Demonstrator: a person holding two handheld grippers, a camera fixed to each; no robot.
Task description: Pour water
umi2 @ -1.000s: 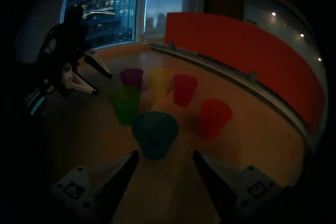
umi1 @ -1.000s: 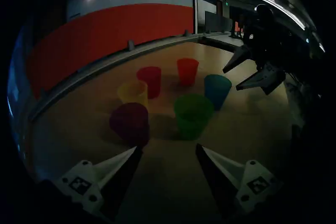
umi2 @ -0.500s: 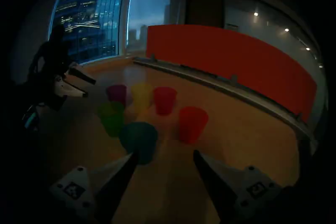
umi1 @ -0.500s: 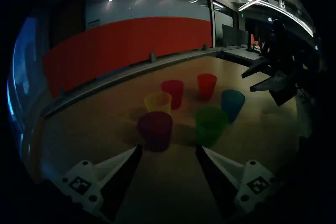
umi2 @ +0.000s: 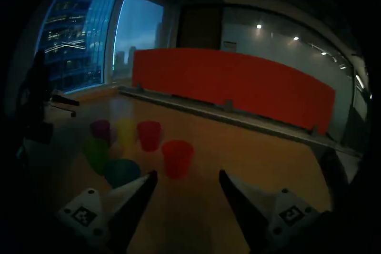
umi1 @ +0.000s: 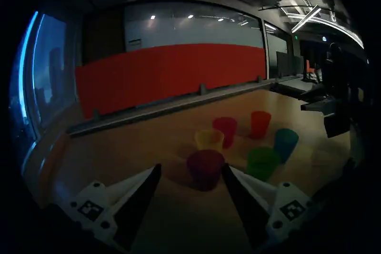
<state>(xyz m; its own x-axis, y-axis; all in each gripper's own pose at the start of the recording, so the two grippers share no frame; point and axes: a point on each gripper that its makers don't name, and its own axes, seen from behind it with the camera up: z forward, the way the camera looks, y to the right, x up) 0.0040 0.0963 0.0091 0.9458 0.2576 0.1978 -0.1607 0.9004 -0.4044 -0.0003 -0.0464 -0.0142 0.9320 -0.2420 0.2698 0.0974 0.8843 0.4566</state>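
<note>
Our left gripper point(umi1: 190, 168) has its two fingers spread wide and holds nothing, and our right gripper point(umi2: 188, 174) is the same, wide and empty. A second ago the cups looked big and close in front of both pairs of fingers. Now they look small and far, so we have pulled both grippers back and tipped them up. We think this means no pouring is going on right now. No cup is lifted, and it is too dark to tell if any cup has water in it. In the left gripper view the dark purple plastic cup point(umi1: 205, 169) stands nearest, just past the finger tips but not touched. Behind it is the yellow plastic cup point(umi1: 208, 139), then the pink-red plastic cup point(umi1: 225, 130). To the right are the orange-red plastic cup point(umi1: 260, 123), the green plastic cup point(umi1: 262, 162) and the blue-green plastic cup point(umi1: 285, 143). All six stand upright, close together on the light wooden table point(umi1: 133, 149). At the far side of the table run a grey rail point(umi1: 166, 107) and a long red wall panel point(umi1: 166, 75), and a big window point(umi2: 71, 54) is at the left. Nothing lies between our fingers and the cups, but they stand so close that grabbing one could bump the next.
</note>
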